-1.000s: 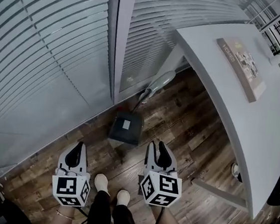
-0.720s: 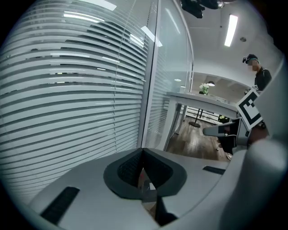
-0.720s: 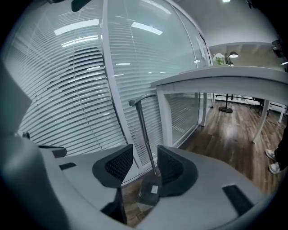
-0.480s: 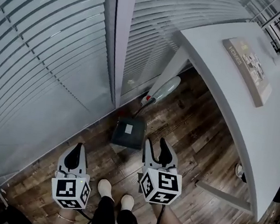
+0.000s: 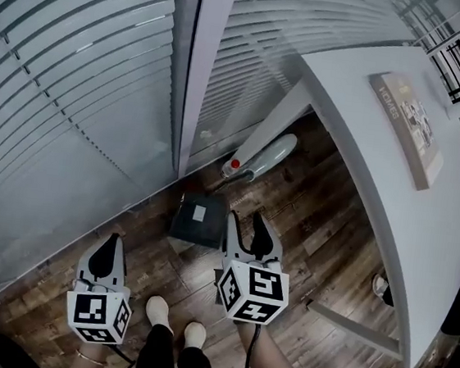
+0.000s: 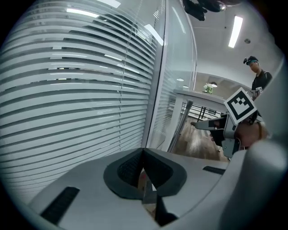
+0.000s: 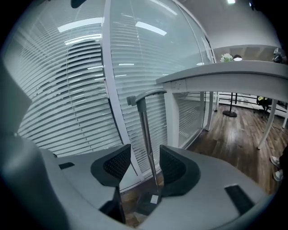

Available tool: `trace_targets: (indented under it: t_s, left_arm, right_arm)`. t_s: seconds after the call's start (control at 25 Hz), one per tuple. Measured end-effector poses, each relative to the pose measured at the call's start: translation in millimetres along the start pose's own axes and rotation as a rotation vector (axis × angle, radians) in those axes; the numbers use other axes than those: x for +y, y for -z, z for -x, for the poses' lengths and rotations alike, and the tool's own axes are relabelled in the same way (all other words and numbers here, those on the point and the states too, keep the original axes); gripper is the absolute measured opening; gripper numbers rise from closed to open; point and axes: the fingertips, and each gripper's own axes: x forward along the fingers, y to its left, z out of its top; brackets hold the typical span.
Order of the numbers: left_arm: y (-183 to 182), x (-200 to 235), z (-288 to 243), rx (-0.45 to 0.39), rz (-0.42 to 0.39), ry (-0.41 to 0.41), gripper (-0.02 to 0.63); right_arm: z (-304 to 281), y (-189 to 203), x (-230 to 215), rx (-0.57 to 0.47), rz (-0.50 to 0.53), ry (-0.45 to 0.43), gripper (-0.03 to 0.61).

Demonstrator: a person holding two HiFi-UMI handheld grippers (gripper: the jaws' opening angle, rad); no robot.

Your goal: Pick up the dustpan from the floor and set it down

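Note:
The dark dustpan (image 5: 197, 219) lies on the wood floor by the glass wall. Its thin handle (image 7: 146, 134) rises to a pale grip (image 5: 265, 155). My right gripper (image 5: 246, 226) hovers just right of the pan. Its jaws have just been opening and stand open. In the right gripper view the handle shows in the gap between the pads (image 7: 118, 164), farther off and untouched, with the pan (image 7: 148, 202) below. My left gripper (image 5: 109, 249) hangs to the pan's left and nearer to me, shut (image 6: 143, 155) with nothing in it. The right gripper (image 6: 225, 130) also shows in the left gripper view.
A glass wall with blinds (image 5: 85, 80) runs behind the pan. A white table (image 5: 365, 153) with a book (image 5: 410, 125) on it stands at the right, its leg (image 5: 270, 126) close to the handle. My shoes (image 5: 173, 321) are just below the grippers.
The right gripper's jaws have spread apart and it has come up beside the dustpan's right edge. The left gripper has drifted down and left in the head view.

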Motion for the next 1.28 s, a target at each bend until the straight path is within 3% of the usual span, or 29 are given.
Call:
trace_targets:
  t_s: [0.64, 1.16, 1.28]
  left_arm:
    - [-1.8, 0.6, -19.5, -0.002, 0.036, 0.027, 0.018]
    - [9.2, 9.3, -18.9, 0.017, 0.049, 0.027, 0.018]
    - [10.5, 12.6, -19.2, 0.019, 0.051, 0.027, 0.018]
  right_arm:
    - [-49.6, -31.2, 4.5, -0.042, 0.033, -0.018, 0.192]
    - [-71.1, -39.9, -0.5, -0.056, 0.025, 0.028, 0.19]
    - [-72.2, -40.4, -1.1, -0.057, 0.03, 0.04, 0.154]
